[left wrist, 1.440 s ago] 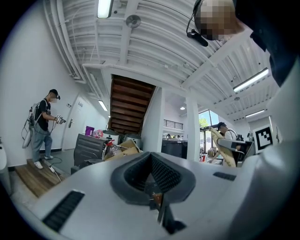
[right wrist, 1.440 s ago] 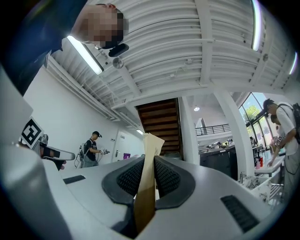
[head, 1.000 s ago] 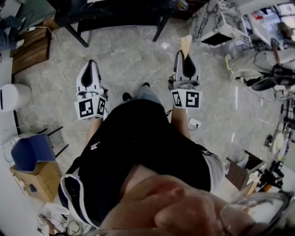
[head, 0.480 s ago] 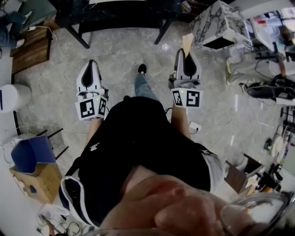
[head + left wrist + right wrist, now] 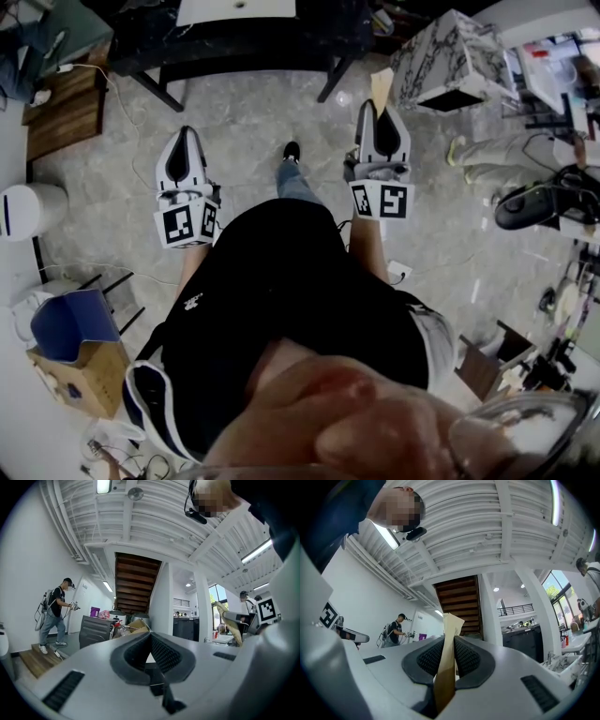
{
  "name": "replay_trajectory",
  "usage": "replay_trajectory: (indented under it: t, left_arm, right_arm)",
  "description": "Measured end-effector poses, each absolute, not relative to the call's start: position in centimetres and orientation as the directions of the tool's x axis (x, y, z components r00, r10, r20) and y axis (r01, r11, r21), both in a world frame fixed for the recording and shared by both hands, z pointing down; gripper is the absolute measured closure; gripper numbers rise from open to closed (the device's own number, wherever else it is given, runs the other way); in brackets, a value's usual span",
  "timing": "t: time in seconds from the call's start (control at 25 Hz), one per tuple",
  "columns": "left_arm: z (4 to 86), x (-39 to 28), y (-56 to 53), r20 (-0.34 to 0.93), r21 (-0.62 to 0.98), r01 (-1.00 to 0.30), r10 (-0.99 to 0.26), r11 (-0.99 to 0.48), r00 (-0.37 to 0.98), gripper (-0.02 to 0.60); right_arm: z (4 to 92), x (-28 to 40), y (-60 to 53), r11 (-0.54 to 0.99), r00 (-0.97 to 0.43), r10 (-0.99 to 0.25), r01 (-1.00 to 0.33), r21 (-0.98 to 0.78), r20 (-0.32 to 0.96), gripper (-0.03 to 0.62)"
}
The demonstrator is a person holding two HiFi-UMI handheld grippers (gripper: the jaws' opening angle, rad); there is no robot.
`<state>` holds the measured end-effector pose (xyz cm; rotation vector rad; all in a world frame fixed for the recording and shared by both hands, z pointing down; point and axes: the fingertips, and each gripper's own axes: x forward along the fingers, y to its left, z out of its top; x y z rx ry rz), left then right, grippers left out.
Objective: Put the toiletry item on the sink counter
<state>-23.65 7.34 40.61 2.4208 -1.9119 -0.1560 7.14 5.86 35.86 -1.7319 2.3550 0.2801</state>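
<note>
The right gripper (image 5: 449,641) has its jaws pinching a flat tan packet (image 5: 451,626), which sticks out past their tips. The left gripper (image 5: 150,637) has its jaws pressed together with nothing between them.

No text, brand or number is legible. The marker cubes (image 5: 187,222) of the left tool (image 5: 185,133) and right tool (image 5: 378,108) bear only black-and-white square patterns. The tan packet (image 5: 449,634) shows no legible print.
</note>
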Motion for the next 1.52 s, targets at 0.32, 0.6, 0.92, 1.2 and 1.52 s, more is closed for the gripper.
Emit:
replay_trajectory:
  t: [0.32, 0.6, 0.92, 1.2, 1.52]
  left_arm:
    - [40.3, -20.5, -1.3, -0.03, 0.099, -0.966, -0.971, -0.241, 0.239, 0.577]
    - [39.8, -17.2, -8.8, -0.028, 0.094, -0.966, -0.971, -0.239, 0.238, 0.576]
    - [40.2, -14.2, -14.8, -0.01, 0.135, -0.973, -0.982, -0.188, 0.189, 0.576]
    - [40.3, -13.6, -17.7, -0.007, 0.118, -0.979, -0.986, -0.168, 0.168, 0.576]
    - [40.2, -13.5, -20.6, 0.011, 0.132, -0.972, -0.98, -0.194, 0.197, 0.576]
  right_arm:
    - [36.7, 10.5, -2.5, 0.283, -0.276, -0.926, -0.959, 0.01, -0.256, 0.525]
    - [36.5, 13.0, -9.4, 0.308, -0.297, -0.92, -0.951, -0.004, -0.254, 0.525]
    - [36.1, 15.3, -15.7, 0.351, -0.333, -0.906, -0.936, -0.027, -0.26, 0.525]
    - [35.7, 16.7, -19.6, 0.363, -0.345, -0.904, -0.931, -0.028, -0.254, 0.525]
    - [36.4, 16.3, -22.4, 0.333, -0.313, -0.919, -0.942, -0.045, -0.238, 0.525]
